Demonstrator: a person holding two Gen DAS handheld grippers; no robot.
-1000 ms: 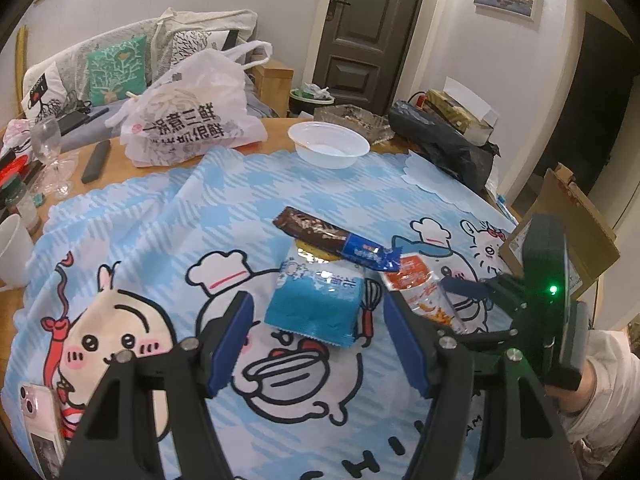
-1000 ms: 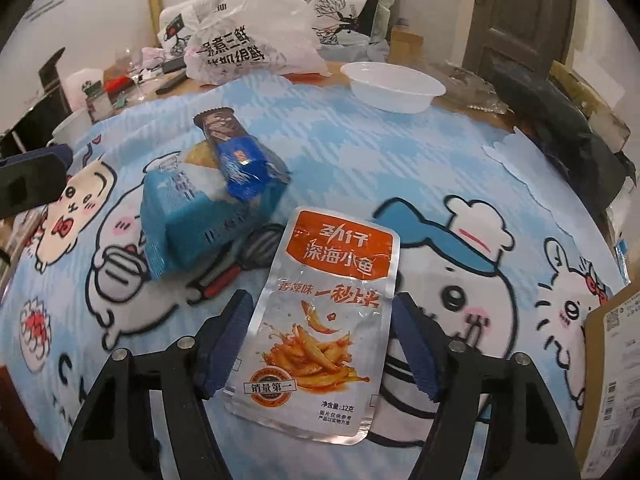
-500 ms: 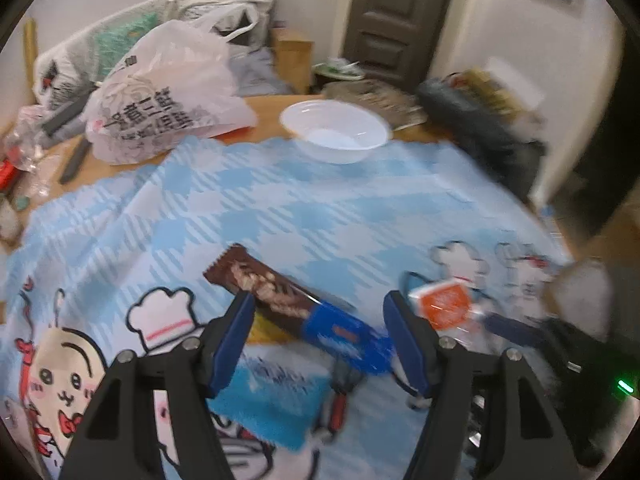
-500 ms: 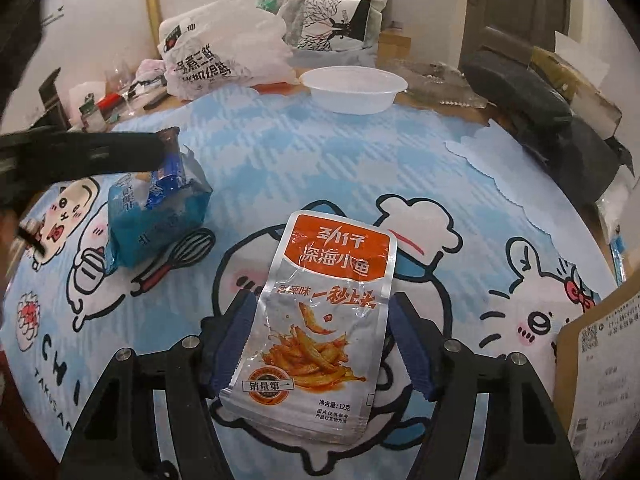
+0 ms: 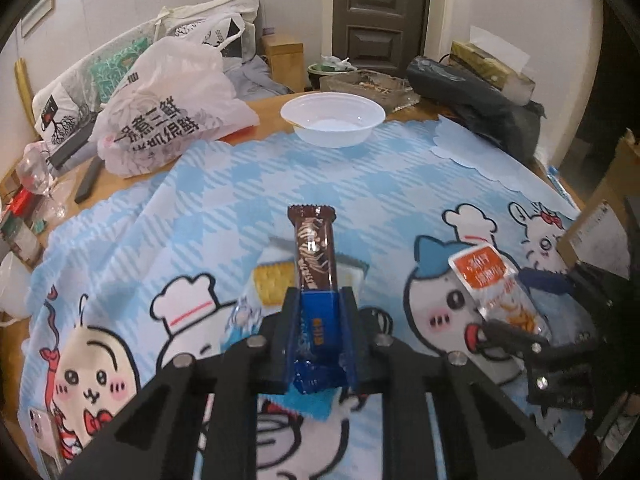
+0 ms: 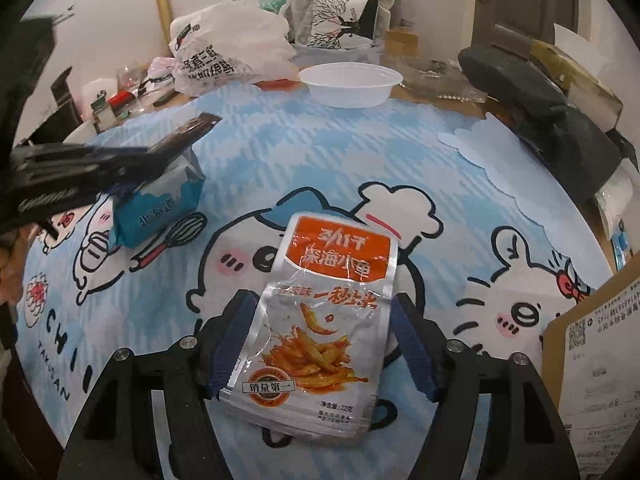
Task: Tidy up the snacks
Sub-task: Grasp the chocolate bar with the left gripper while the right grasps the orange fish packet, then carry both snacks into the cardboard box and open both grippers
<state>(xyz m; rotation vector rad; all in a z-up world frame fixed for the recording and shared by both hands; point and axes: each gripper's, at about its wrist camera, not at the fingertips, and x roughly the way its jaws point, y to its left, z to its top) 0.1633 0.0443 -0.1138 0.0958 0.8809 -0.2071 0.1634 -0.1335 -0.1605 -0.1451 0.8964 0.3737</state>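
My left gripper (image 5: 319,312) is shut on a brown and blue chocolate bar (image 5: 313,252) and holds it above a blue cracker pack (image 5: 276,280). From the right wrist view the bar (image 6: 180,142) sticks out over the blue pack (image 6: 160,208). My right gripper (image 6: 320,336) has its blue pads on both sides of a silver and orange fish snack pouch (image 6: 324,300), whose edges look buckled between them. The pouch (image 5: 496,292) and right gripper (image 5: 520,304) also show at the right of the left wrist view.
A white plastic bowl (image 5: 333,118) stands at the far edge of the blue cartoon tablecloth (image 5: 224,200). A white shopping bag (image 5: 168,108) lies far left. A black bag (image 5: 480,104) is far right. A cardboard box (image 6: 600,360) is near right. Glass and clutter (image 5: 36,176) sit at the left.
My left gripper closed on the chocolate bar and lifted it off the blue pack. My right gripper closed in on the fish snack pouch, which now buckles.
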